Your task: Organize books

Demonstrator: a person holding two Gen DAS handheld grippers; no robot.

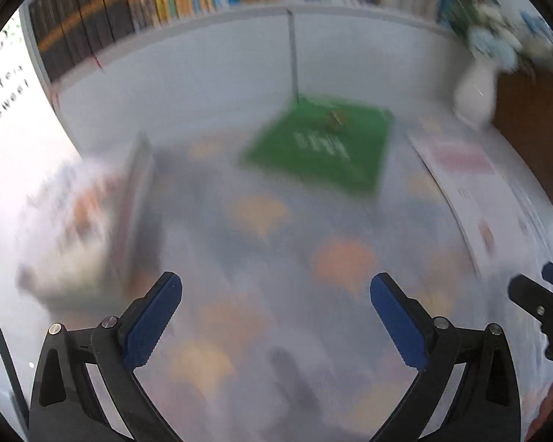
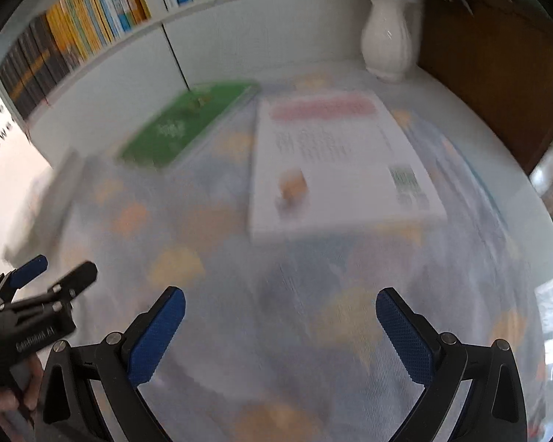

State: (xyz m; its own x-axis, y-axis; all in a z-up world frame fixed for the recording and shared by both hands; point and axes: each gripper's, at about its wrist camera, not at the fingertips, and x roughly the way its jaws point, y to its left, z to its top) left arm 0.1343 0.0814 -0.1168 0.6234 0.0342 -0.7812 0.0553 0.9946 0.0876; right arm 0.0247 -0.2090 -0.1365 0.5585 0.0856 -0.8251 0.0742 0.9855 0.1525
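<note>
three books lie loose on the cloth-covered table (image 2: 276, 280), none held. the green book (image 1: 319, 140) lies flat well ahead of the left gripper (image 1: 276, 316) and a bit right of its fingers, up near the white back panel (image 1: 202, 73). the white book (image 2: 335, 162) lies flat ahead of the right gripper (image 2: 280, 335), just past its fingertips and slightly right. a third book (image 1: 81, 228) sits left of the left fingers, looks propped or tilted, too blurred to tell. both grippers have fingers spread wide with nothing between them, both hovering over bare cloth. shelf books (image 2: 92, 25) stand in a row above the panel, far beyond both sets of fingers. white vase (image 2: 387, 40) with flowers stands beyond the white book, off to the right of the right fingers.

risks, as i judge them: both views are smeared, so things are moving fast, and a quick reach could push a flat book across the slick-looking cloth instead of getting a finger under it. lifting the white book toward the shelf could clip the vase and tip it. the two grippers are close side by side and could knock together.
</note>
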